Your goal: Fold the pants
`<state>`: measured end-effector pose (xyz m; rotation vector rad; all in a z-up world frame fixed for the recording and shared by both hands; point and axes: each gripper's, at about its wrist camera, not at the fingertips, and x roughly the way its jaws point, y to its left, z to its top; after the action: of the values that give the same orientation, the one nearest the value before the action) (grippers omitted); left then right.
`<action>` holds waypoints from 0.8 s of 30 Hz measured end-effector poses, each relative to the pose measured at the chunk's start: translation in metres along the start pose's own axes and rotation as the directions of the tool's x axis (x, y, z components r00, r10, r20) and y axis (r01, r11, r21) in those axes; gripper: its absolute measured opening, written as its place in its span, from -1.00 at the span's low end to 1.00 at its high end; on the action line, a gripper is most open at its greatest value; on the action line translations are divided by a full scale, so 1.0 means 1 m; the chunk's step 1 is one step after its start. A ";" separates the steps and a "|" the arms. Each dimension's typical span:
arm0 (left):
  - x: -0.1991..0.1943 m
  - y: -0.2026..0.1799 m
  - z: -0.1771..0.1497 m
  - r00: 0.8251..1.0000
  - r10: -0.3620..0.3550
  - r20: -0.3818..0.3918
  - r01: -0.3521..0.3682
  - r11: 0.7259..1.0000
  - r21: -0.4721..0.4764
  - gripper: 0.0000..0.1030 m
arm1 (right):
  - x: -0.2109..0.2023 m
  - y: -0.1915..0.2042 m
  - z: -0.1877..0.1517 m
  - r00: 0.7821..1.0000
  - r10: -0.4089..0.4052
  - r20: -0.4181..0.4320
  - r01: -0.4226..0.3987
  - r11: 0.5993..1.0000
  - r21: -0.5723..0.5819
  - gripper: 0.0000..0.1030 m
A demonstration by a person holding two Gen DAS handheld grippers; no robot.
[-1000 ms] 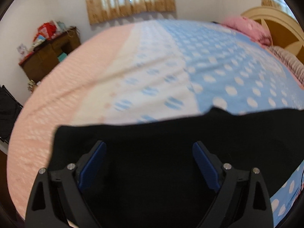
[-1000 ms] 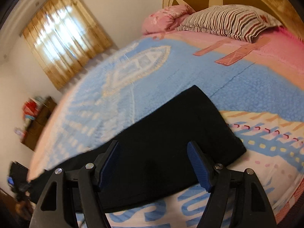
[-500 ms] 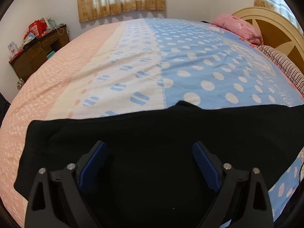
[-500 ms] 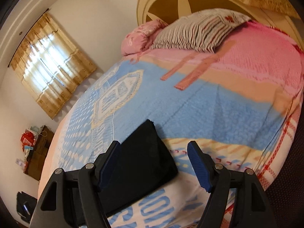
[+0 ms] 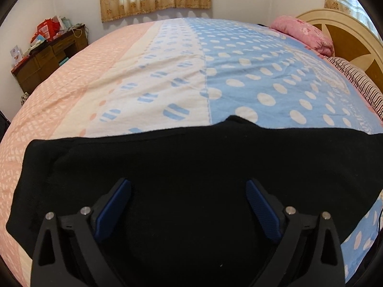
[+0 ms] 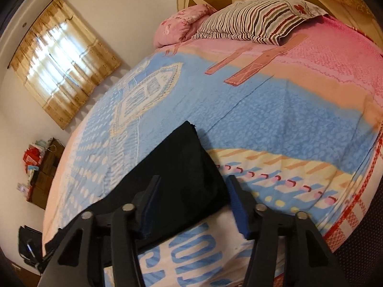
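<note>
Garment: black pants (image 5: pixel 203 167) lie flat along the near edge of the bed (image 5: pixel 167 76), on the patterned bedspread (image 6: pixel 287 119). They appear already doubled lengthwise into one long band.
Garment ends: one end shows in the left wrist view at the lower left; the other end (image 6: pixel 191 157) shows in the right wrist view, reaching toward the striped pillow (image 6: pixel 251 21).
Left gripper (image 5: pixel 188 206): fingers (image 5: pixel 112 211) spread wide, released, hanging over the middle of the band. Nothing is pinched between them.
Right gripper (image 6: pixel 192 209): jaws closing, straddling the near corner of the pants end. The cloth sits between the fingers (image 6: pixel 235 205), but a gap shows at the right pad; no firm grasp yet.
Step in hand (judgement): taking hold of the pants end with the right gripper, ready to carry it across toward the other end.
Technique, grip: bring the fingers low enough to take every layer at the corner. A pinch on the top layer alone would peel the band open.
Technique, bedspread: keep the pads clear of it, or it lifts with the pants.
Technique, left side: use the left gripper to pin or lift the near edge so that the band does not slide.
Risk: dark cloth hides the layer edges; confirm the grasp by the corner rising cleanly.
</note>
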<state>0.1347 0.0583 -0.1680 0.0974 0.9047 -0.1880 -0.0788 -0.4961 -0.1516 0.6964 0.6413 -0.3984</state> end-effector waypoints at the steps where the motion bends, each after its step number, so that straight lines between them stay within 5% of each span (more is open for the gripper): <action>1: 0.000 0.000 0.000 1.000 0.002 0.000 -0.002 1.000 0.002 0.95 | 0.002 -0.001 0.000 1.000 -0.001 0.004 0.001 1.000 0.000 -0.21; 4: -0.001 0.000 0.000 1.000 0.001 -0.004 -0.001 1.000 -0.002 0.95 | 0.002 -0.003 0.001 1.000 0.021 0.005 -0.021 1.000 0.000 -0.35; 7: -0.006 0.000 0.001 1.000 -0.013 -0.011 0.013 1.000 -0.008 0.95 | 0.005 -0.005 -0.001 0.996 0.095 -0.006 -0.094 0.995 0.034 -0.70; 18: -0.037 -0.018 0.015 0.995 -0.094 0.041 0.093 0.995 0.022 0.95 | -0.033 0.077 -0.008 0.982 0.158 0.107 -0.137 0.974 -0.180 -0.74; 24: -0.039 -0.036 0.023 0.986 -0.164 0.035 0.162 0.986 0.043 0.95 | -0.032 0.170 -0.034 0.962 0.270 0.025 -0.240 0.889 -0.390 -0.75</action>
<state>0.1215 0.0238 -0.1232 0.0563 0.8715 -0.3592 -0.0255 -0.3484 -0.0714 0.3781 0.5239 -0.0482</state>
